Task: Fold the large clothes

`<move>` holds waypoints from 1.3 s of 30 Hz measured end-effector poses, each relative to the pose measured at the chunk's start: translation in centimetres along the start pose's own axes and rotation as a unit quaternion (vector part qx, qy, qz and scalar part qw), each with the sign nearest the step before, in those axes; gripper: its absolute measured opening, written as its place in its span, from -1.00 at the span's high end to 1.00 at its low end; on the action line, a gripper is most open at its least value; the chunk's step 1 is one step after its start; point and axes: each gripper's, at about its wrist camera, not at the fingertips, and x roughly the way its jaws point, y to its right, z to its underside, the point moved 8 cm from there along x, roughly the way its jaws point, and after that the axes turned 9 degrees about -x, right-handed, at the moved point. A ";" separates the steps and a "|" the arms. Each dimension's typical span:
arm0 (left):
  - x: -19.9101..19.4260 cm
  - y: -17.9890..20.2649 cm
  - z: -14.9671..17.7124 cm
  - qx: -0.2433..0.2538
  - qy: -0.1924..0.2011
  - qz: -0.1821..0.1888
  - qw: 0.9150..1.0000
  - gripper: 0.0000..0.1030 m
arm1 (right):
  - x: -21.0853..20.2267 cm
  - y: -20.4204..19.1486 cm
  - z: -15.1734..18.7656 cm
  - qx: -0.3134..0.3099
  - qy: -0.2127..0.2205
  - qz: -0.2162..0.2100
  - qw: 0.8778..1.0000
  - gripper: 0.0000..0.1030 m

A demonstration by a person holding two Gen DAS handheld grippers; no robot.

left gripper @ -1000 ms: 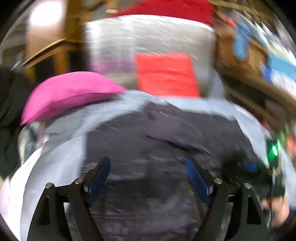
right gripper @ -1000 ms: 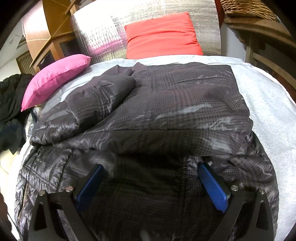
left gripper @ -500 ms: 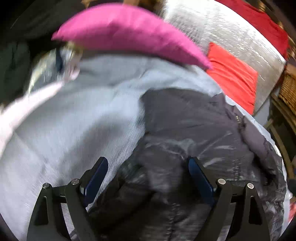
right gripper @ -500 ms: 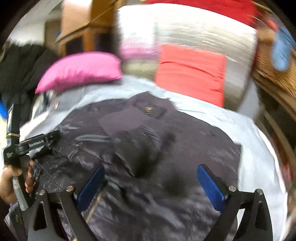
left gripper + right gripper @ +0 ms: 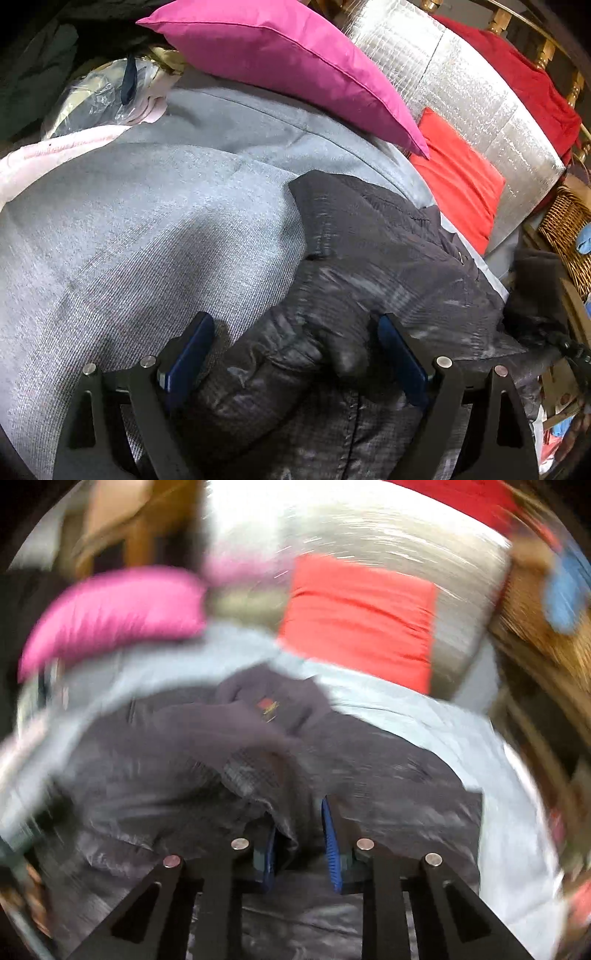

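On the grey bed (image 5: 155, 229), left view: dark jacket (image 5: 369, 258) lies w/ a puffy fold between the left gripper's (image 5: 295, 354) wide-spread jaws, pads not pressing. Right view, blurred: right gripper (image 5: 301, 843) closing, jacket fabric bunched between its 2 pads; pink pillow (image 5: 110, 616) behind.

Grey-covered bed (image 5: 147, 229), silver padded headboard (image 5: 469, 92), wicker basket (image 5: 565, 225) beside.

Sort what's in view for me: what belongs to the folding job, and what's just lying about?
Part of the job:
- dark jacket
- left gripper, jaws wide, a jacket fold between them
- right gripper, jaws closing on jacket fabric
- grey sheet the jacket lies on

Just lying about:
- pink pillow
- red pillow
- wicker basket
- plastic bag
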 end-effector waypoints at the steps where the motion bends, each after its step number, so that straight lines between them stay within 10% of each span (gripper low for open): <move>1: 0.0 0.0 0.0 0.000 0.000 -0.001 1.000 -0.75 | 0.0 1.7 0.8 0.044 0.000 -0.013 0.999 0.54; 11: 0.2 -0.1 0.0 0.006 0.000 -0.008 1.000 -0.75 | 3.7 7.5 8.3 0.303 -0.029 -0.195 0.932 0.41; 14: 0.3 -0.1 0.0 0.006 0.001 -0.009 1.000 -0.75 | 4.0 8.6 8.1 0.364 -0.014 -0.232 0.902 -0.35; 17: 0.3 -0.2 0.0 0.007 0.001 -0.009 1.000 -0.75 | 4.6 9.7 7.7 0.400 -0.011 -0.243 0.884 -0.37; 18: 0.3 -0.1 0.0 0.007 0.001 -0.009 1.000 -0.75 | 4.4 9.8 7.3 0.401 -0.010 -0.239 0.884 -0.25; 19: 0.3 -0.1 0.0 0.007 0.001 -0.009 1.000 -0.75 | 4.3 9.9 6.9 0.396 -0.012 -0.231 0.889 0.50; 20: 0.3 -0.1 0.0 0.007 0.001 -0.009 1.000 -0.75 | 3.8 10.2 6.4 0.380 -0.013 -0.214 0.900 0.72; 26: 0.5 0.0 0.1 0.010 -0.002 -0.013 1.000 -0.77 | 0.4 9.0 4.4 0.264 0.013 -0.121 0.957 0.72; 31: -1.7 0.5 -0.8 0.021 -0.004 -0.065 0.998 -0.77 | 3.9 9.5 8.6 0.305 -0.039 -0.138 0.941 0.69; 39: -6.7 6.1 0.3 -0.014 -0.024 0.049 0.998 -0.77 | 3.5 10.0 8.6 0.299 -0.032 -0.153 0.941 0.66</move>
